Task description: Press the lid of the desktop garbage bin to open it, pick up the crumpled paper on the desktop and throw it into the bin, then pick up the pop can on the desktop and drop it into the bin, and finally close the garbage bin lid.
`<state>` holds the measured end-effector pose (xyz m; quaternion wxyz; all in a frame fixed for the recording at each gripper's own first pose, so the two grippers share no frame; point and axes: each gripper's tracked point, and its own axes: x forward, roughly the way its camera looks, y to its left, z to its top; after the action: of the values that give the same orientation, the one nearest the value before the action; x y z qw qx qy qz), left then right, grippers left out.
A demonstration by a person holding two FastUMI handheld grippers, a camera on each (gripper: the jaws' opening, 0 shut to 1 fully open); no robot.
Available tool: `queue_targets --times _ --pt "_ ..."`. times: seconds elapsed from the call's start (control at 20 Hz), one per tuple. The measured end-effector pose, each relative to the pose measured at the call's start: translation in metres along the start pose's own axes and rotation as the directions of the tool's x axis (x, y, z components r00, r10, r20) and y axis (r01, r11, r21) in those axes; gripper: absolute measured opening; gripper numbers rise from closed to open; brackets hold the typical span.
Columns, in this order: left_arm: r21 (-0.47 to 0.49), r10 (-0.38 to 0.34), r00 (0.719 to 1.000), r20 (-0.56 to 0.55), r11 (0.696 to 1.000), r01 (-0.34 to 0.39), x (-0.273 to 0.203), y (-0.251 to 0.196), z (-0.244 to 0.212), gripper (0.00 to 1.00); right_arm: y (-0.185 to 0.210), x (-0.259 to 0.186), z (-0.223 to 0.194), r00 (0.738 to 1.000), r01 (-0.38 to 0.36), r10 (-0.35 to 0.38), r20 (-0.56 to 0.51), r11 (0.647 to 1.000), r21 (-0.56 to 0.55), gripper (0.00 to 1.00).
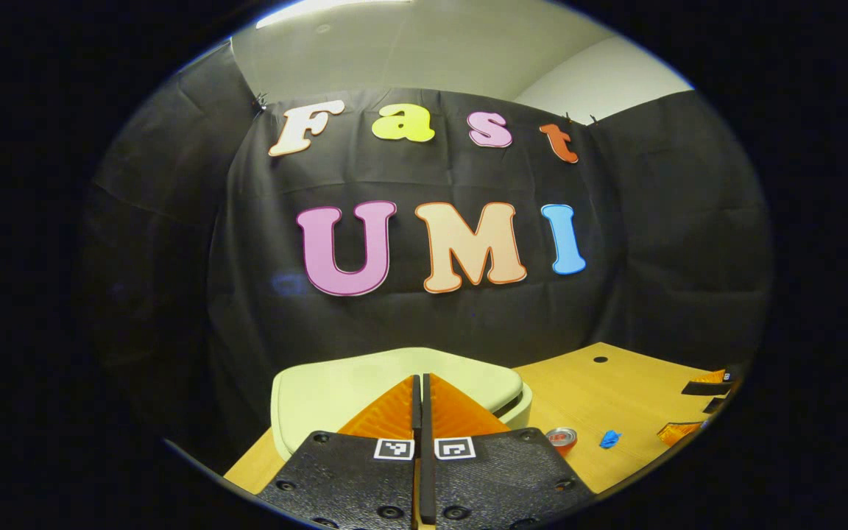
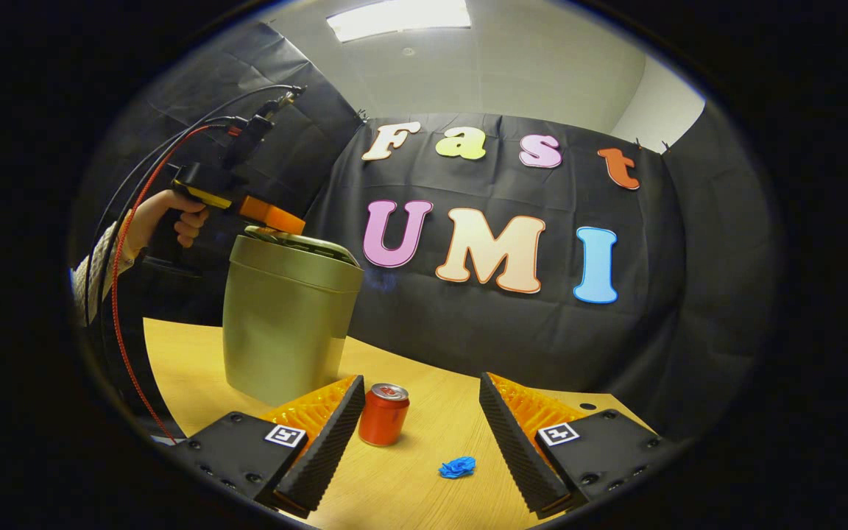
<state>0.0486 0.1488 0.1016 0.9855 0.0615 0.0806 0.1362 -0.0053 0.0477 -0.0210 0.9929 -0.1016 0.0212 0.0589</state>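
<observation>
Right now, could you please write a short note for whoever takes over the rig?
Left gripper: jaws shut, empty, tips at the lid of the garbage bin; the right gripper view shows it over the lid.
Right gripper: jaws open, empty, low over the desk.
Pop can upright on the desk near the bin; crumpled paper lies beside it.
Done: nothing binned; lid looks closed.
Left: press lid open, bin paper, bin can, close lid.

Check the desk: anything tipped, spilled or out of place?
Nothing stands out. The bin stands upright, lid down, with the left gripper shut above it. The pop can is upright and the crumpled paper lies beside it on the desk; no spill.
</observation>
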Motion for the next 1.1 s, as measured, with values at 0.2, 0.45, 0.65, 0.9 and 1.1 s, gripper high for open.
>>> queue_targets --times 0.2,0.45,0.65,0.9,1.1 --pt "0.014 0.036 0.999 0.033 0.999 -0.037 -0.004 0.008 0.024 0.00 -0.005 -0.003 0.003 1.000 0.011 -0.011 0.008 1.000 -0.001 0.98" --pt "0.018 0.051 0.995 0.090 0.998 -0.053 -0.010 0.011 0.054 0.00 -0.010 -0.004 0.008 1.000 0.022 -0.022 0.019 1.000 0.005 0.98" --pt "0.035 0.012 0.993 0.118 0.999 -0.016 -0.020 -0.007 0.069 0.00 -0.014 -0.002 0.003 0.999 0.033 -0.033 0.008 0.999 0.018 0.98" --pt "0.011 -0.074 0.988 0.133 0.997 0.073 -0.032 -0.039 0.062 0.00 -0.020 0.000 -0.003 0.999 0.046 -0.046 -0.010 0.998 0.032 0.98" --pt "-0.018 -0.165 0.980 0.114 0.986 0.168 -0.046 -0.076 0.021 0.00 -0.028 0.001 -0.008 0.998 0.065 -0.064 -0.020 0.997 0.042 0.98"
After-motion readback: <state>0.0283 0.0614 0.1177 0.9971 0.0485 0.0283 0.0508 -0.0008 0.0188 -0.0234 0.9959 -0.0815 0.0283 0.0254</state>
